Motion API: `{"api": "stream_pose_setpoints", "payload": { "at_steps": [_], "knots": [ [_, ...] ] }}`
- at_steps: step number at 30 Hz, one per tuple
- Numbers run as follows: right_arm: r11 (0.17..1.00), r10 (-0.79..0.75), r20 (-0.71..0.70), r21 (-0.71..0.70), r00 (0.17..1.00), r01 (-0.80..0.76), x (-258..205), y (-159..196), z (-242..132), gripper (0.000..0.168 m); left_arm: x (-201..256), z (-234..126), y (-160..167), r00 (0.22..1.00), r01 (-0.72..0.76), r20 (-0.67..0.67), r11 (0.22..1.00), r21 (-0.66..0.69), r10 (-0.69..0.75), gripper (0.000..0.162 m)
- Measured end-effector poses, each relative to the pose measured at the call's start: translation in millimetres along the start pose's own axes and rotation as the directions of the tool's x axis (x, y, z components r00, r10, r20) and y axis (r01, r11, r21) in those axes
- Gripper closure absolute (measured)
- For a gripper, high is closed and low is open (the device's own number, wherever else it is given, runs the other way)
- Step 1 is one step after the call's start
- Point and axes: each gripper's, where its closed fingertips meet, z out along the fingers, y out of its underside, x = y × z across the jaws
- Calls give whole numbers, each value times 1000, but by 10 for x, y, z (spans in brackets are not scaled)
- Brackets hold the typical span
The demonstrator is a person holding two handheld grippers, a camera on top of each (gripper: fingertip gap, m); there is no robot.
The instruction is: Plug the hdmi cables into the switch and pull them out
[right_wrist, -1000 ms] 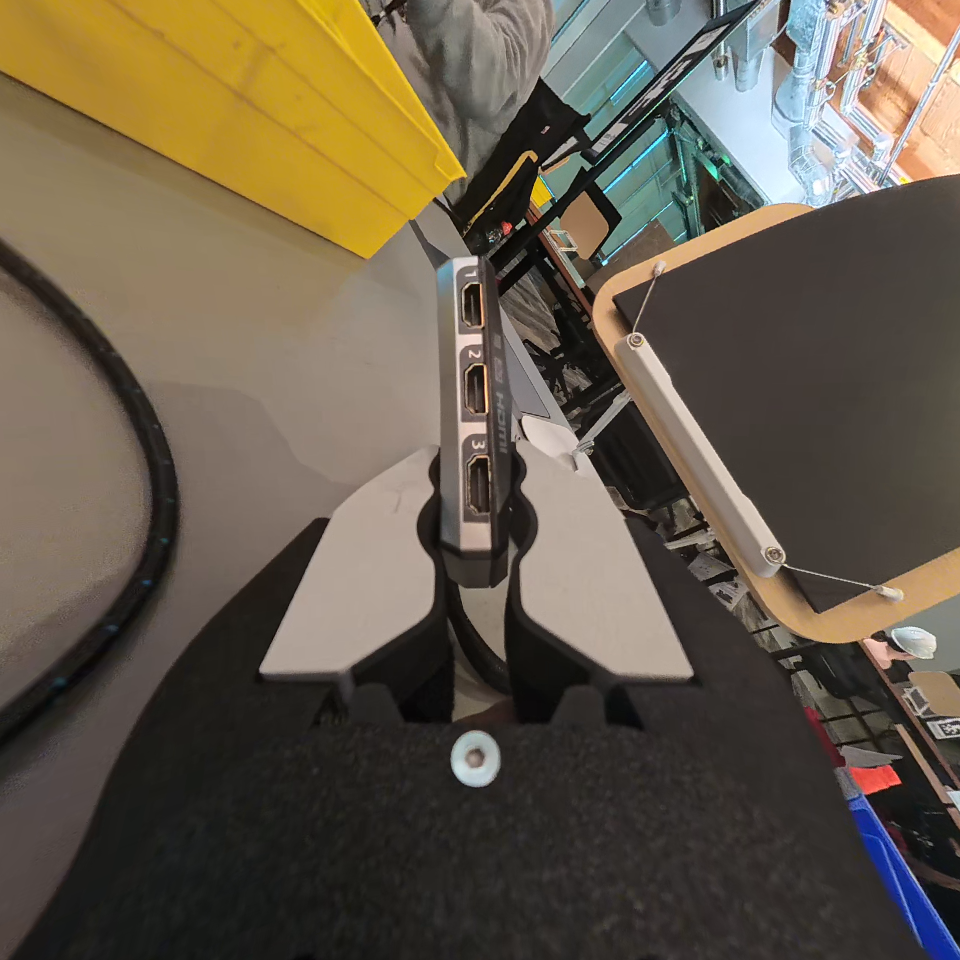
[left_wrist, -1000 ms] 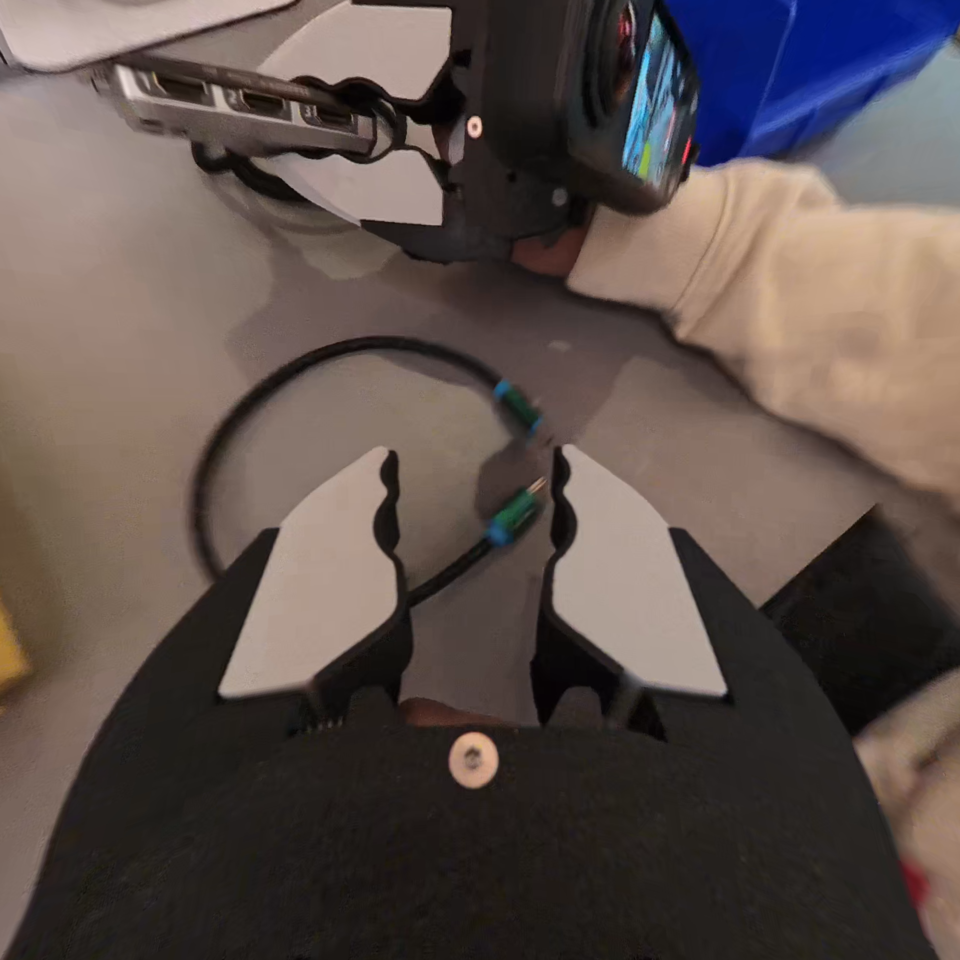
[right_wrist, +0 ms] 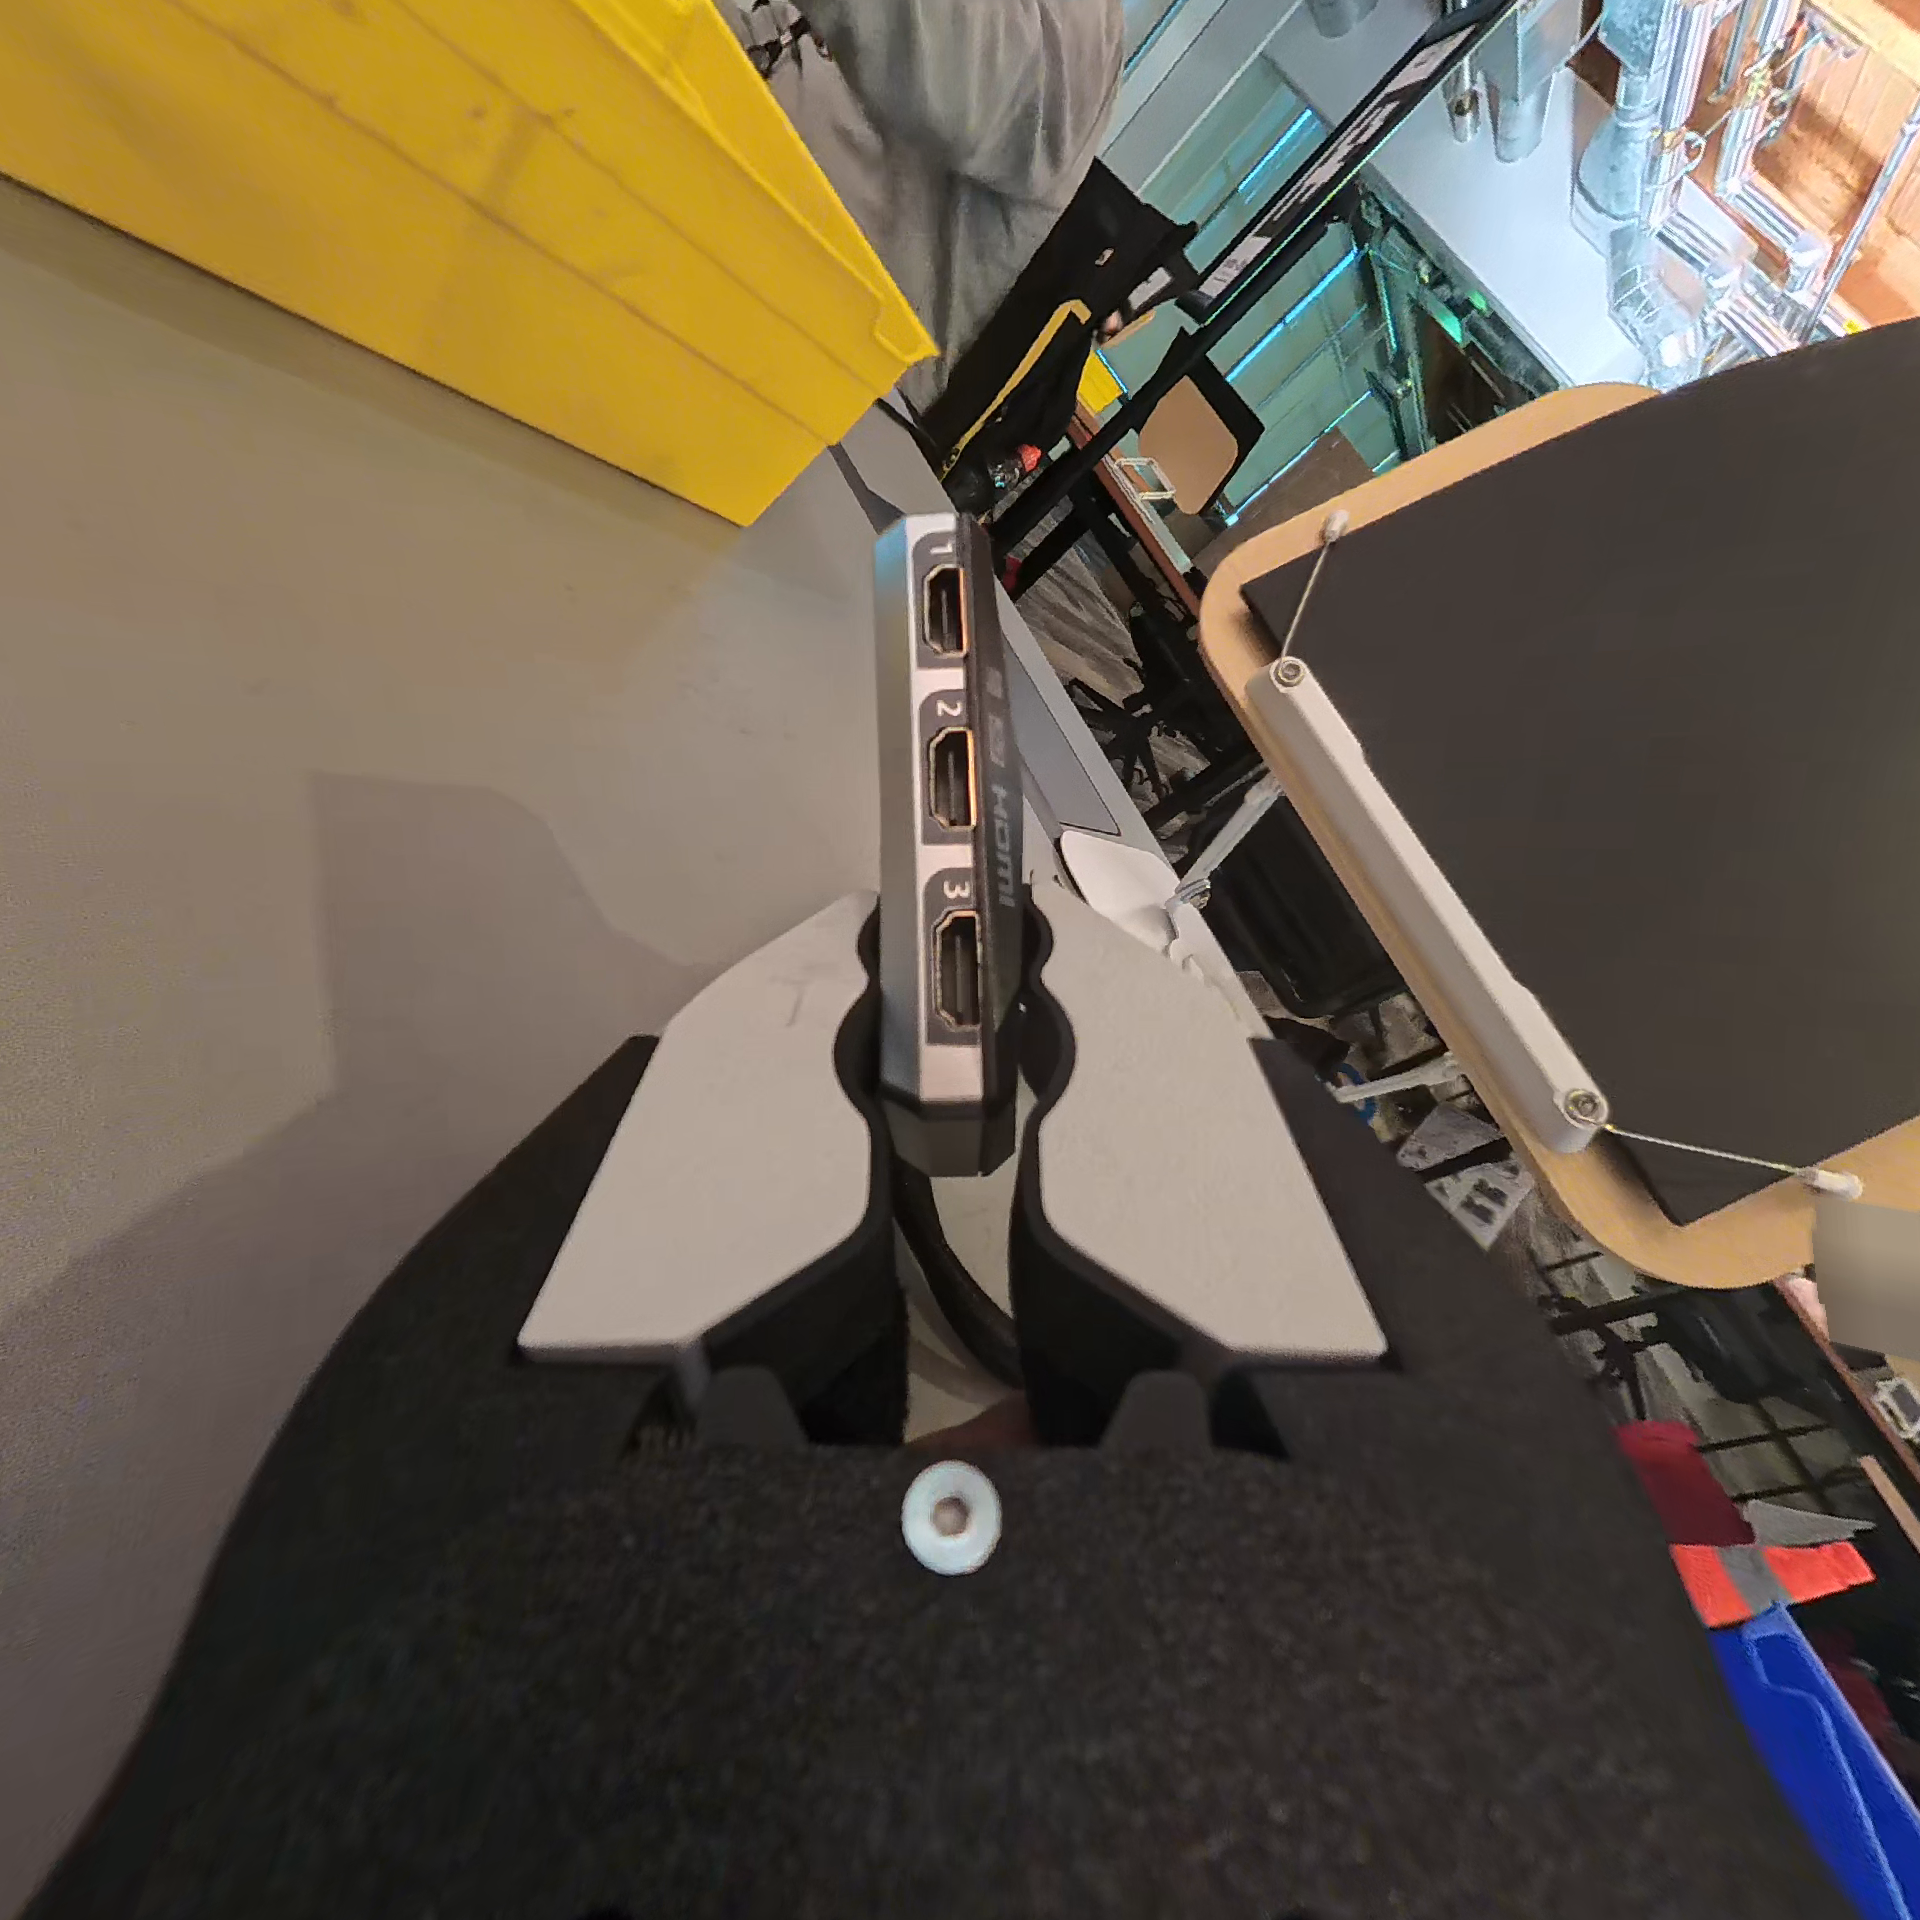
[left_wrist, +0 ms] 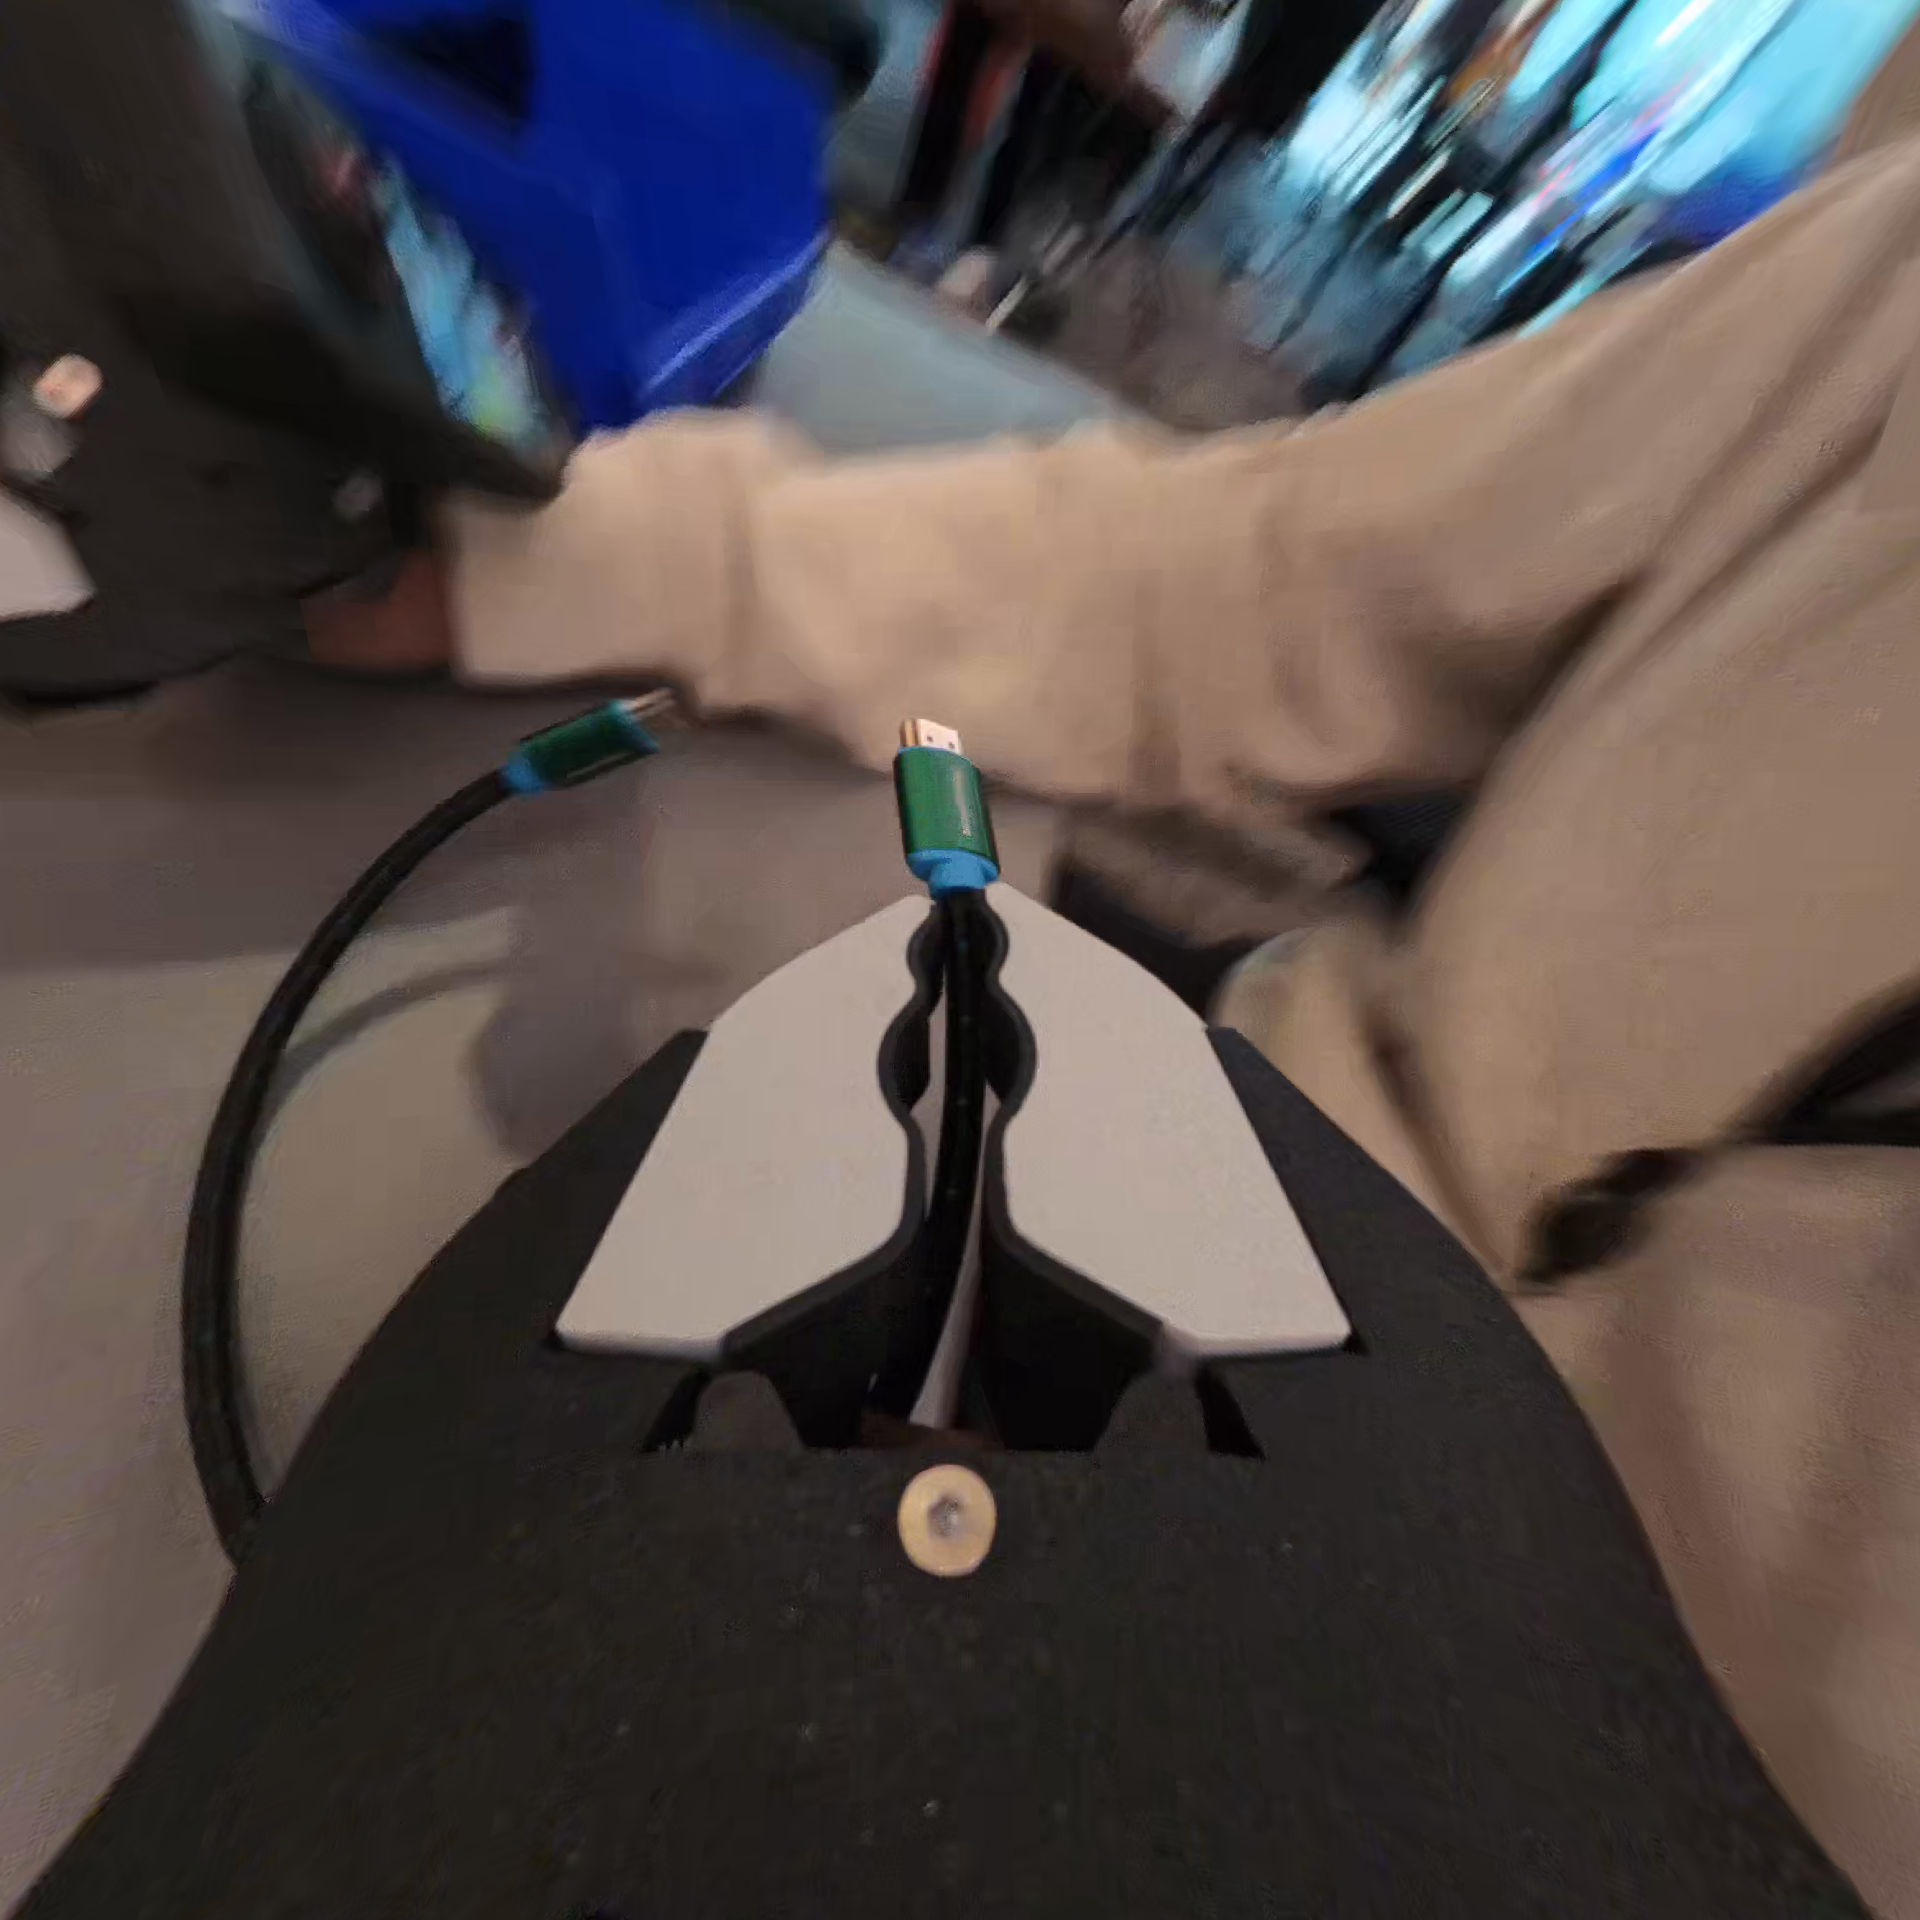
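In the left wrist view, a black braided HDMI cable (left_wrist: 260, 1049) is curving in a loop over the grey tabletop (left_wrist: 125, 831) at the left, and its free end, a green metal plug with a blue collar (left_wrist: 582, 750), is lying near the table with its long axis slanting up and to the right, tip aimed toward a cream sleeve (left_wrist: 935, 582) that is crossing the picture. Behind it a blue plastic bin (left_wrist: 665, 208) is showing, blurred. In the middle, the left gripper (left_wrist: 958, 914) is clenching the cable just below its other green plug with a gold tip (left_wrist: 940, 800); that plug is standing out past the grey fingertips (left_wrist: 831, 1039), long axis running straight ahead along the fingers, gold tip pointing away from the camera.

In the right wrist view, a yellow plastic bin (right_wrist: 468, 208) is sitting on the table at the upper left. At centre, the right gripper (right_wrist: 951, 966) is grasping the near end of a slim grey metal HDMI switch (right_wrist: 940, 831). The switch is lying edge-on between the fingers, long axis running forward away from the camera, its row of three open ports (right_wrist: 951, 774) facing the lens. To the right, a black board with a rounded wooden edge (right_wrist: 1610, 779) is hanging beyond the table.
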Motion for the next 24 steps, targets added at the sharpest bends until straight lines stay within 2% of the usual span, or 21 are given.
{"api": "stream_pose_setpoints", "payload": {
  "at_steps": [2, 3, 5, 7, 9, 10, 12, 14, 16, 17, 18, 19, 21, 24],
  "knots": [
    [1000, 23, -1, 4, 1000, -23, 22, 2, -3, 147, 306, -211, -292, 976, 124, -202, 975, 184, -86, 159],
    [1000, 29, 0, 4, 1000, -29, 27, 4, 0, 147, 321, -326, -384, 948, 225, -277, 944, 241, -155, 160],
    [1000, 26, 1, 4, 1000, -26, 22, 2, 5, 147, 138, -479, -381, 869, 437, -371, 860, 263, -328, 162],
    [1000, 12, 3, 1, 1000, -12, 4, 1, 7, 147, -275, -531, -177, 780, 615, -335, 746, 255, -529, 162],
    [1000, 0, 3, 0, 1000, 0, -7, -3, 5, 147, -664, -591, 66, 721, 692, -244, 662, 288, -648, 162],
    [1000, -1, 2, 1, 1000, 1, -9, -4, 4, 147, -826, -623, 171, 716, 692, -176, 651, 312, -676, 162],
    [1000, -1, 5, -2, 1000, 1, -11, 2, 10, 147, -974, -675, 294, 742, 645, -51, 692, 323, -668, 162],
    [1000, 1, 5, -2, 1000, -1, -11, 2, 12, 147, -1001, -692, 409, 804, 532, 135, 803, 270, -578, 162],
    [1000, 0, 7, -3, 1000, 0, -16, 4, 14, 147, -954, -677, 538, 854, 377, 323, 913, 153, -407, 162],
    [1000, -3, 7, -2, 1000, 3, -19, 2, 18, 147, -880, -645, 579, 873, 301, 374, 950, 89, -312, 159],
    [1000, -8, 8, -3, 1000, 8, -24, 0, 21, 147, -787, -600, 606, 886, 226, 409, 974, 29, -218, 148],
    [1000, -12, 9, -4, 1000, 12, -29, 1, 22, 147, -681, -550, 622, 891, 150, 436, 988, -23, -125, 139],
    [1000, -16, 8, -4, 1000, 16, -34, 0, 17, 147, -462, -443, 664, 878, -1, 473, 991, -136, 66, 136],
    [1000, -13, 8, -4, 1000, 13, -32, 1, 17, 146, -324, -345, 747, 758, -158, 567, 935, -317, 321, 132]
  ]
}}
